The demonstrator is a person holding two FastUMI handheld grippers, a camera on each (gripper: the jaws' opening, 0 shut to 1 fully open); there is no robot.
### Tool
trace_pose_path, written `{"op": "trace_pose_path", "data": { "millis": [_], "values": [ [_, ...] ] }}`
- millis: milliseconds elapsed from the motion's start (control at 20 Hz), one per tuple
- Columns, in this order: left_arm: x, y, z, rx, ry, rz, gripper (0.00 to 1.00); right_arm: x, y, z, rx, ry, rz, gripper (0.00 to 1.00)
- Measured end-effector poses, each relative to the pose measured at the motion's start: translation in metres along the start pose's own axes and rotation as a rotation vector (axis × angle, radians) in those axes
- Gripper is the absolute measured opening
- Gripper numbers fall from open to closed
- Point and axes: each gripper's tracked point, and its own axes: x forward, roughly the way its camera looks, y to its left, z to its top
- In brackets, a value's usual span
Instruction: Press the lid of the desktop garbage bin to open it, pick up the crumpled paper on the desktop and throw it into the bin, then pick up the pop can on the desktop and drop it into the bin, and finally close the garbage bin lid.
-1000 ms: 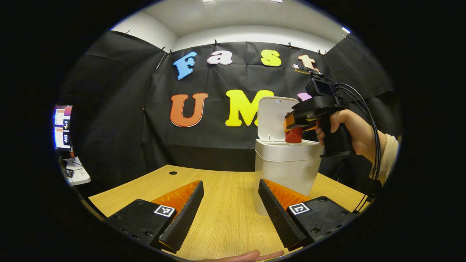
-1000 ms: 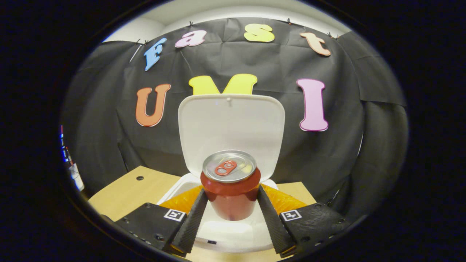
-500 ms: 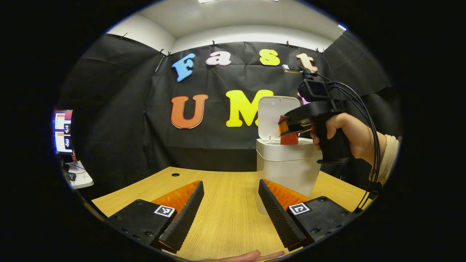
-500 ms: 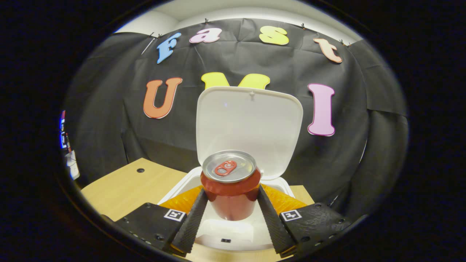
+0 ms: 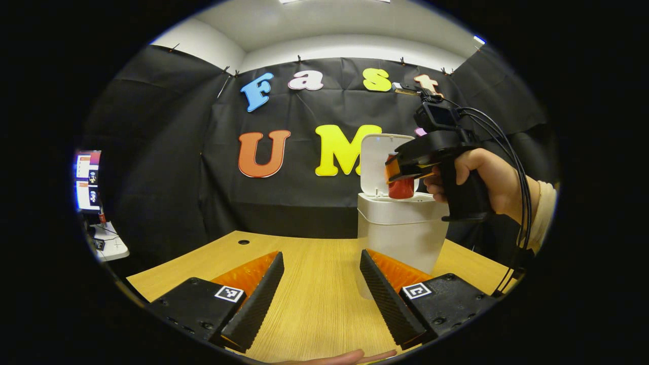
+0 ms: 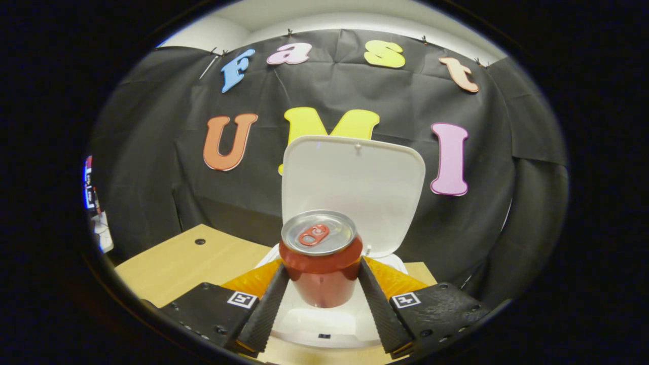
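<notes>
The white bin [image 5: 398, 230] stands on the wooden table [image 5: 314, 304] with its lid [image 5: 376, 162] swung upright. A hand [image 5: 489, 180] holds my right gripper [image 5: 401, 171] above the bin's open top. It is shut on the red pop can [image 5: 401, 188], which hangs upright just over the rim. In the right gripper view the can [image 6: 320, 276] sits between my right gripper [image 6: 323, 266] fingers, with the bin's opening [image 6: 324, 324] below and the raised lid [image 6: 355, 182] behind. My left gripper [image 5: 321, 256] stands open low over the table, nothing between its fingers.
A round cable hole [image 5: 244, 242] marks the table's far left part. Beyond the table's left edge are a lit monitor [image 5: 86, 177] and a small white stand [image 5: 109, 246]. A fingertip [image 5: 337, 357] shows at the table's near edge.
The right gripper has carried the can slightly left over the bin's opening, dipping and then rising a little. My left gripper has stayed put and open.
</notes>
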Motion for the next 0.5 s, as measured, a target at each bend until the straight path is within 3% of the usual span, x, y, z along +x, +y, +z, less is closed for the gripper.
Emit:
{"op": "trace_pose_path", "data": {
  "millis": [100,150,350,500],
  "values": [
    [-0.001,0.000,-0.001,-0.002,0.000,-0.004,0.97,-0.001,-0.001,-0.002,-0.002,0.003,-0.001,0.82],
    [-0.001,0.001,-0.001,-0.002,0.001,-0.007,0.97,-0.002,-0.004,-0.002,0.002,0.001,-0.006,0.78],
    [0.001,-0.003,-0.003,-0.001,0.011,-0.017,0.97,-0.001,-0.010,0.007,-0.001,-0.012,-0.015,0.97],
    [0.000,-0.001,-0.003,-0.001,0.009,-0.015,0.97,-0.008,-0.012,0.020,0.005,-0.034,-0.013,0.95]
  ]
}}
